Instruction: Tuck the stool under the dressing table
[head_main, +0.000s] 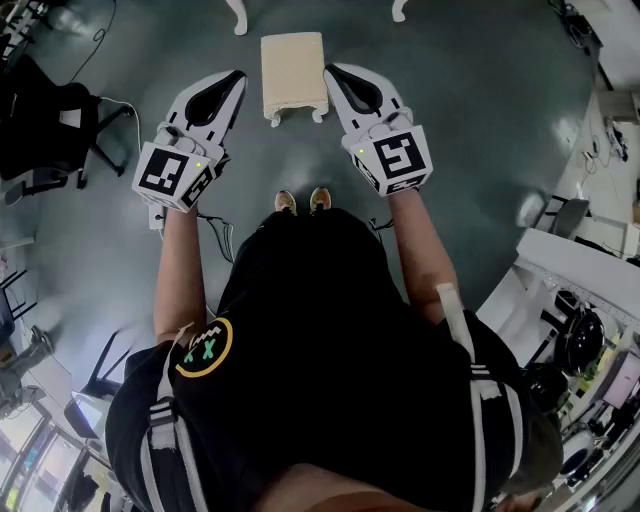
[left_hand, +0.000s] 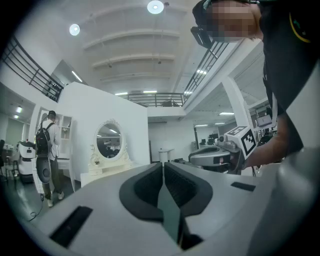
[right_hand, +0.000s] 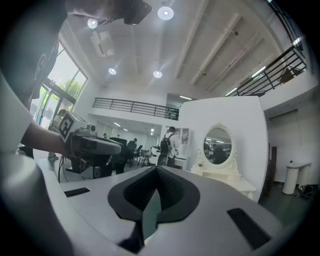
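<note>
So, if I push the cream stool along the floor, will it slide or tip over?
The stool probably slides, since the floor looks smooth. Its small curved legs suggest it is light, so a high push may tip it.

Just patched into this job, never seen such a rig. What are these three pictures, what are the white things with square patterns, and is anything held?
No robot arm here: a person stands on a grey floor and carries a hand-held two-jaw gripper in each hand. The head view looks down from a camera on the person's head: left gripper at picture left, right gripper at picture right, each with a marker cube that is part of it. The other two pictures come from a camera on each gripper, looking along its jaws. Both pairs of jaws are shut on nothing, so nothing is held. On the floor ahead of the person's shoes stands a cream stool. Beyond it is the white dressing table with an oval mirror.
</note>
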